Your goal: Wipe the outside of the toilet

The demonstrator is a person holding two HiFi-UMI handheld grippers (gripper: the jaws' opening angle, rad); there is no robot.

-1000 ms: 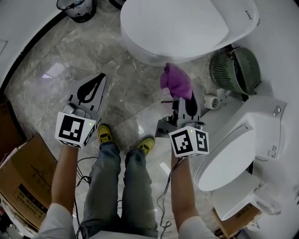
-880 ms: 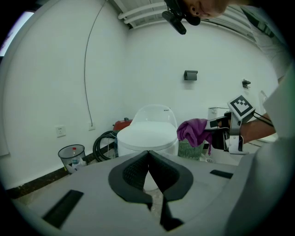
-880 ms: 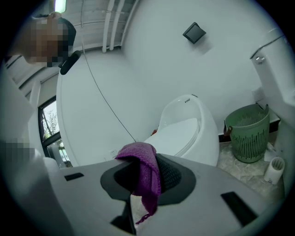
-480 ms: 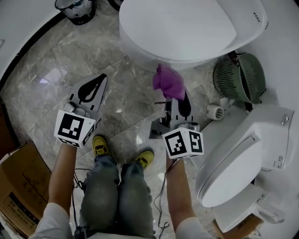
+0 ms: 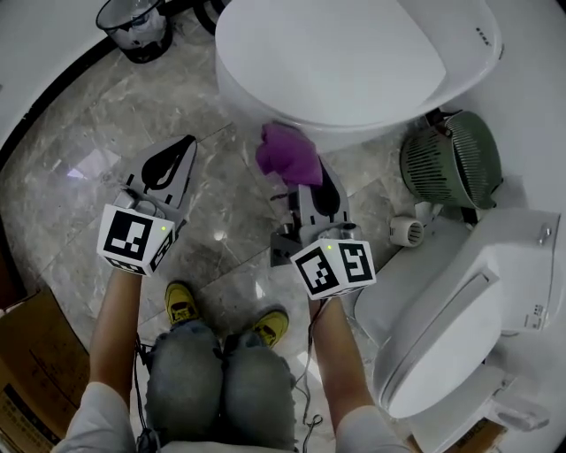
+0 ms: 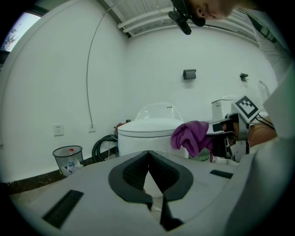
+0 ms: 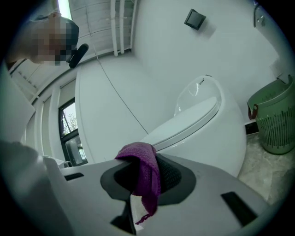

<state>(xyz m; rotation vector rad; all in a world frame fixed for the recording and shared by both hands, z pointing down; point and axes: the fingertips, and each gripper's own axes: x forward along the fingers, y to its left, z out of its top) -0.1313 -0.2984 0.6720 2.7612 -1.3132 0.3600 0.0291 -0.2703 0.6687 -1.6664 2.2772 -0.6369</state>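
A white toilet [image 5: 336,62] with its lid down fills the top of the head view; it also shows ahead in the left gripper view [image 6: 152,133] and the right gripper view [image 7: 203,124]. My right gripper [image 5: 305,172] is shut on a purple cloth [image 5: 287,155], held close to the front of the toilet bowl; whether the cloth touches it I cannot tell. The cloth hangs over the jaws [image 7: 143,173]. My left gripper [image 5: 181,150] is shut with nothing in it, over the floor left of the bowl.
A wire waste bin [image 5: 133,26] stands at the top left by a coiled black hose [image 6: 103,145]. A green basket [image 5: 451,155] sits right of the bowl. A second white toilet [image 5: 460,301] lies at the lower right. A cardboard box [image 5: 26,372] is at the lower left.
My right gripper has carried the purple cloth left and forward, closer to the front of the bowl. The left gripper has barely moved.
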